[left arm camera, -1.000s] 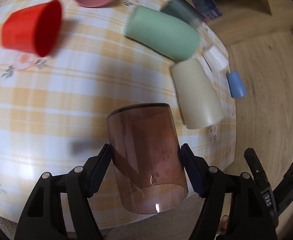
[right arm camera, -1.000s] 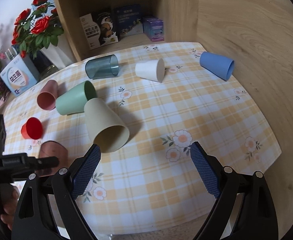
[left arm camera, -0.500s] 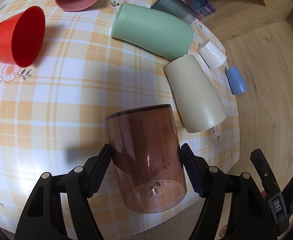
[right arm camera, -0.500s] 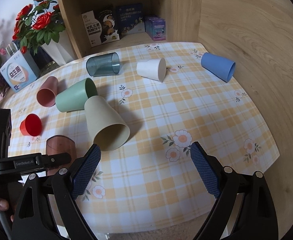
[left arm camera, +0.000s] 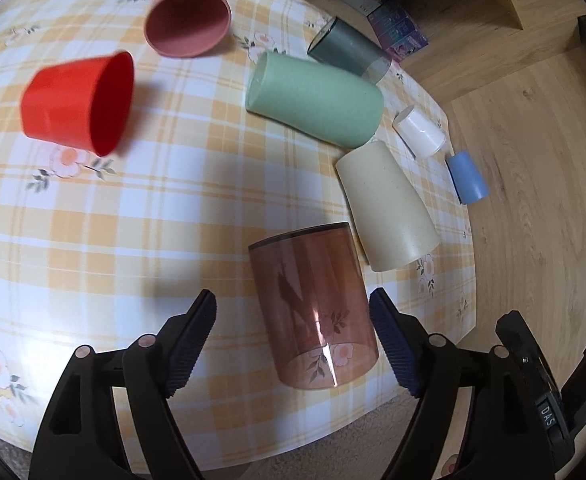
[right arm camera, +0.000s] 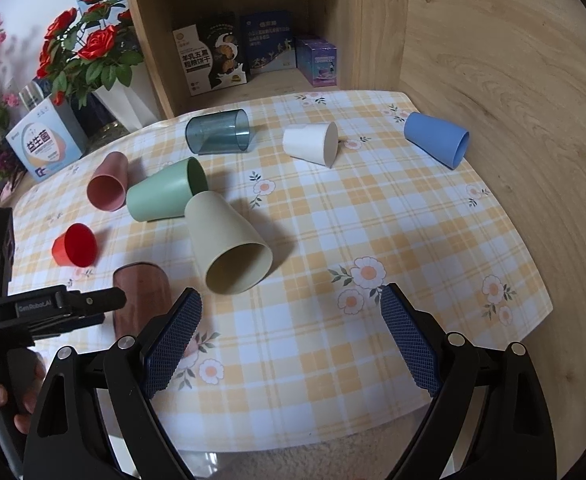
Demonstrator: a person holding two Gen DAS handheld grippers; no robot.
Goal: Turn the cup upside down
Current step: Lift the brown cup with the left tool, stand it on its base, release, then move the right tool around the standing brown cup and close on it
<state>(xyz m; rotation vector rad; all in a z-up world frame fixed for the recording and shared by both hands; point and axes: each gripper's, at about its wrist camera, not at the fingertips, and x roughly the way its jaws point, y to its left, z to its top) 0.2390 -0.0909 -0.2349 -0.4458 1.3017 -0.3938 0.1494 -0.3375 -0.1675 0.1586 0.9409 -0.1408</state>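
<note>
A clear brown cup (left arm camera: 313, 308) stands mouth down on the checked tablecloth (left arm camera: 133, 220) near the front edge. My left gripper (left arm camera: 293, 328) is open around it, both pads clear of its sides. The cup also shows in the right wrist view (right arm camera: 141, 300), partly behind the left gripper's black body. My right gripper (right arm camera: 293, 336) is open and empty above the front of the table.
Other cups lie on their sides: red (left arm camera: 81, 104), pink (left arm camera: 189, 20), green (left arm camera: 317, 100), cream (left arm camera: 385, 208), grey clear (left arm camera: 349, 52), white (left arm camera: 419, 132), blue (left arm camera: 467, 178). A shelf with boxes (right arm camera: 253, 52) and flowers (right arm camera: 85, 56) stands behind. A wooden wall (right arm camera: 513, 80) is right.
My left gripper has opened and let go of the brown cup, which now stands on the table. The right gripper has barely moved.
</note>
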